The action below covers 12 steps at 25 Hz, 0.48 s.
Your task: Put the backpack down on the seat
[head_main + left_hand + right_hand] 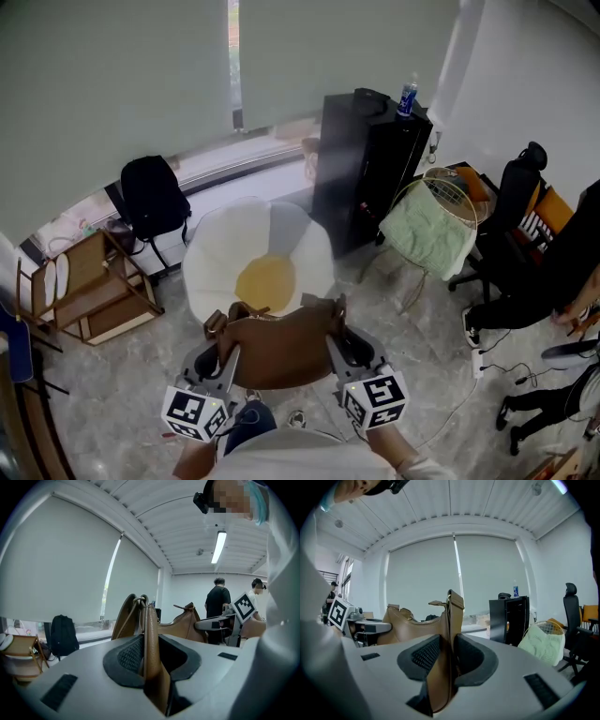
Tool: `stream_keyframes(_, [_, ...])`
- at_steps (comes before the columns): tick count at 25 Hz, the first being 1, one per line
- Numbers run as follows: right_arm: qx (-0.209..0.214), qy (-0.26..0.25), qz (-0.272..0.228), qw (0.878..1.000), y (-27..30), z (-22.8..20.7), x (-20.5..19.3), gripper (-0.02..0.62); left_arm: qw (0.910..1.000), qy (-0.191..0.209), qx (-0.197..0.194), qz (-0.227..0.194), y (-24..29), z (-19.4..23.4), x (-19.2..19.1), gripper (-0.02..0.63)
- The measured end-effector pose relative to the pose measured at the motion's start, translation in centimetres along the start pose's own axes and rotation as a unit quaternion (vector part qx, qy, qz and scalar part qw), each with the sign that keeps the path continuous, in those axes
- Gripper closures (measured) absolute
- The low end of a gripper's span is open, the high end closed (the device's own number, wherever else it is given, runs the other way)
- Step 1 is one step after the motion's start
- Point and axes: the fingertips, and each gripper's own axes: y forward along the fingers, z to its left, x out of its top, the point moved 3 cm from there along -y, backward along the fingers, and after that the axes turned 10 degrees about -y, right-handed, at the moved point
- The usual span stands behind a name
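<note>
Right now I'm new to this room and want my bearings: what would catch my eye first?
The brown backpack hangs front and centre, one strap pinched in the left gripper and another in the right gripper. Just beyond it, lower down, sits the white, petal-shaped seat with a yellow middle. A black backpack stands further back on the left.
</note>
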Motion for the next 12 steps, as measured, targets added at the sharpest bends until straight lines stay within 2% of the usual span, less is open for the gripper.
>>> stream_keyframes(12, [-0.033,-0.006,-0.017,0.999,6.9,-1.0,3.7,0.466,0.9992,0.011,-0.034,-0.017,5.0,6.2,4.4,0.5])
